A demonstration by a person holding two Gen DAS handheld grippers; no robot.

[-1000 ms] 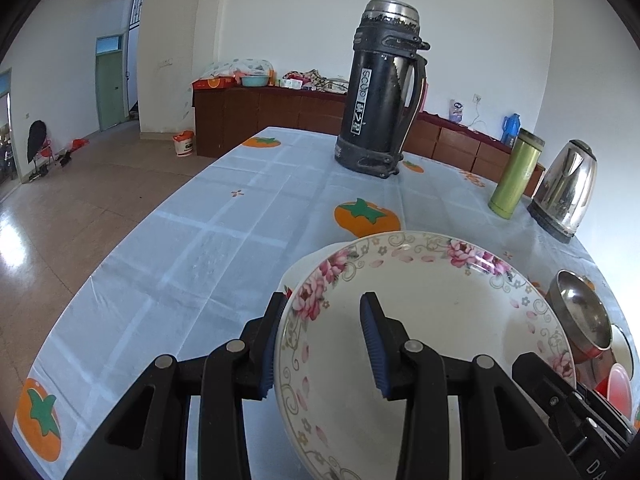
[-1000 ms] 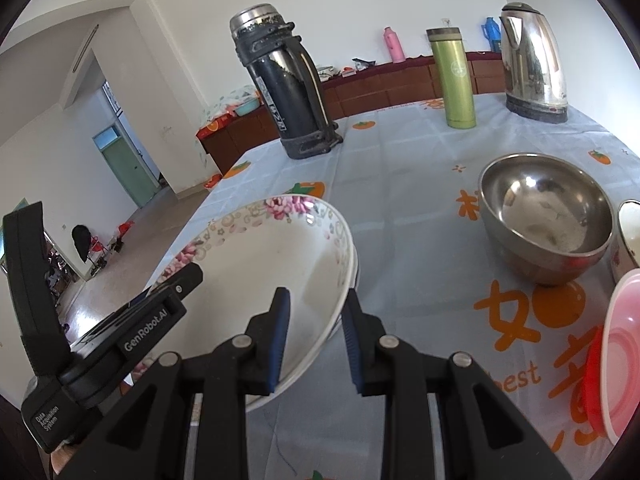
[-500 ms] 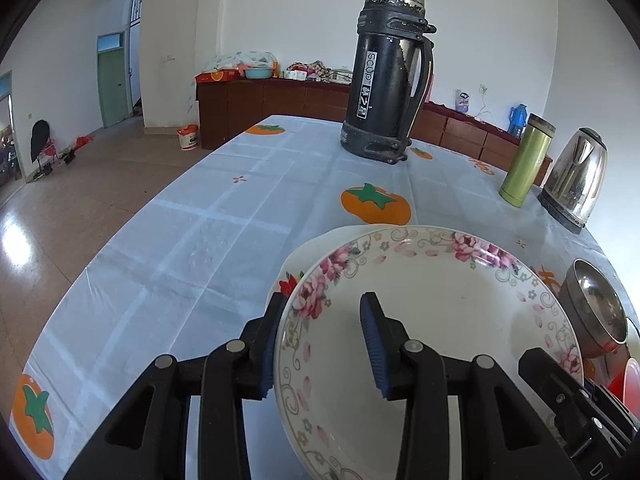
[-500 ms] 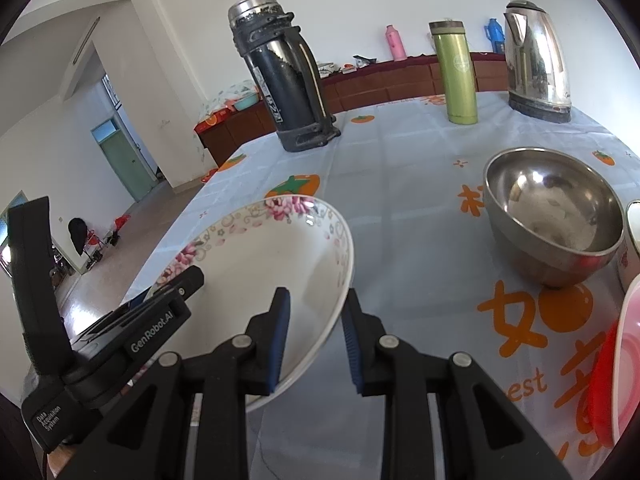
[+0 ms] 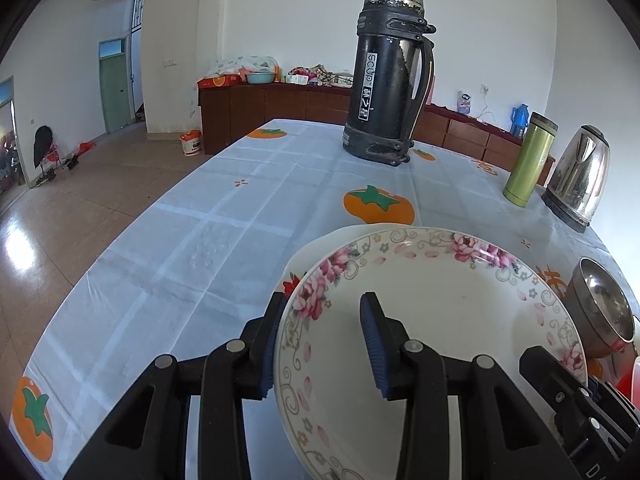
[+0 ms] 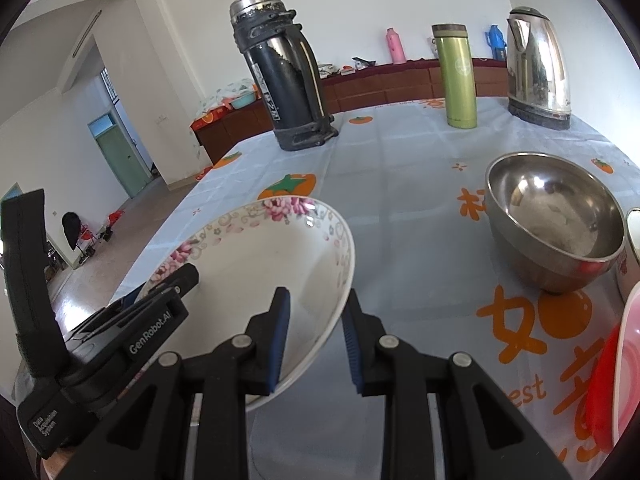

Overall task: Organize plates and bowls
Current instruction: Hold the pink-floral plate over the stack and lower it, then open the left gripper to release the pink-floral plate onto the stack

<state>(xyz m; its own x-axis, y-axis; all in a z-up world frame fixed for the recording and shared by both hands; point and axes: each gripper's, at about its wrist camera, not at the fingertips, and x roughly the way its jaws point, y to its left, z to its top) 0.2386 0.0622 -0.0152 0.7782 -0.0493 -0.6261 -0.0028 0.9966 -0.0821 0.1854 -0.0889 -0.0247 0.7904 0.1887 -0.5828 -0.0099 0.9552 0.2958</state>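
Note:
A white plate with pink flowers (image 5: pixel 440 320) (image 6: pixel 260 264) hangs a little above the table between both grippers. My left gripper (image 5: pixel 324 298) is shut on its left rim, one finger outside and one inside. My right gripper (image 6: pixel 316 293) is shut on the right rim. Under the far edge shows a second white plate (image 5: pixel 352 230), which lies on the tablecloth (image 5: pixel 200 240). A steel bowl (image 6: pixel 556 216) (image 5: pixel 600 304) stands to the right. A red and pink plate (image 6: pixel 616 360) lies at the right edge.
At the back stand a tall black thermos (image 5: pixel 388 88) (image 6: pixel 280 80), a green flask (image 5: pixel 528 160) (image 6: pixel 458 76) and a steel kettle (image 5: pixel 580 176) (image 6: pixel 536 64). A white vessel (image 6: pixel 634 240) peeks in beside the steel bowl. The table's left edge drops to the floor.
The flowered plate has come up a little off the plate under it, with both grippers still on its rim. The lower plate no longer shows in the right wrist view.

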